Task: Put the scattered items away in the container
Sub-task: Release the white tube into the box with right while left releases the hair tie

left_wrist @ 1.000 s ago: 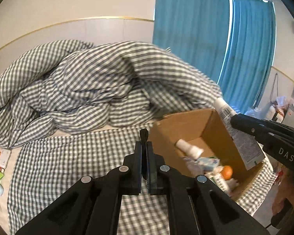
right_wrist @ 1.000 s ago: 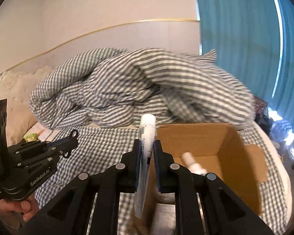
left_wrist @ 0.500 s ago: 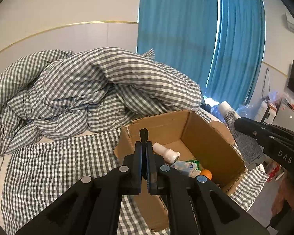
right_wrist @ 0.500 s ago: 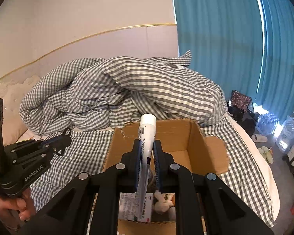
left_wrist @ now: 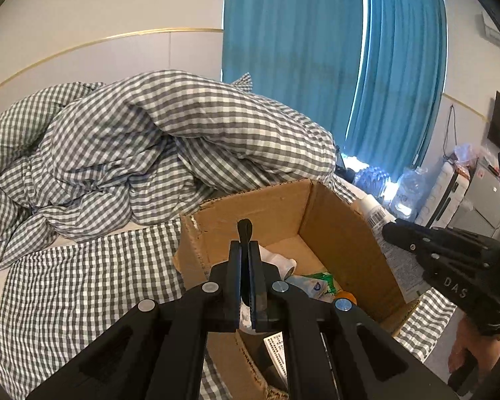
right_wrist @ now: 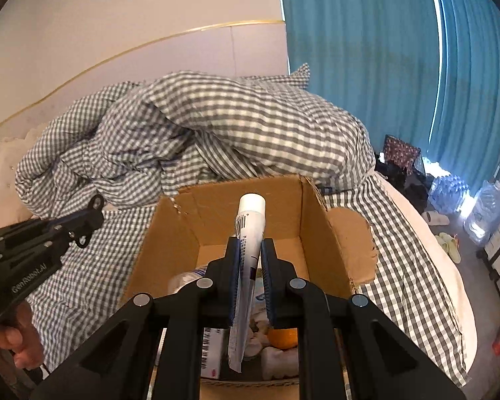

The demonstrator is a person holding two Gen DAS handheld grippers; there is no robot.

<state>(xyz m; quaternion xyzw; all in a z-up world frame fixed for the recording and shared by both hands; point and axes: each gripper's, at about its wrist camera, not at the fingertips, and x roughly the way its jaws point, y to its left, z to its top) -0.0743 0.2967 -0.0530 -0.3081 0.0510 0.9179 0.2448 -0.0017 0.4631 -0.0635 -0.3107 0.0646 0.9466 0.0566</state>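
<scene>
The right gripper [right_wrist: 251, 260] is clamped on a white tube [right_wrist: 249, 233], blue pads pinching its flattened body on both sides, white cap pointing up and away, crimped tail hanging down below the jaws. It hangs right over the open cardboard box [right_wrist: 320, 233], which sits on the checked sheet [right_wrist: 413, 266] of the bed, just in front of the heaped gingham duvet [right_wrist: 216, 126]. Down inside the box there's an orange [right_wrist: 282, 336], some white packets and a printed carton, all partly hidden behind the fingers. From the left wrist view, the left gripper [left_wrist: 249, 256] has its jaws pressed together with only a sliver of gap, and a small dark loop [left_wrist: 244, 230] pokes up between the tips; what that loop belongs to I cannot tell. This gripper sits at the near-left corner of the box [left_wrist: 343, 233], with a white bottle [left_wrist: 283, 263] and a green-and-white sachet [left_wrist: 313, 283] visible on the box floor beyond it. Over on the right of that view the other gripper [left_wrist: 400, 233] reaches in above the box's far wall, tube [left_wrist: 375, 211] in its grip. Teal curtains [left_wrist: 316, 66] hang behind the bed.
</scene>
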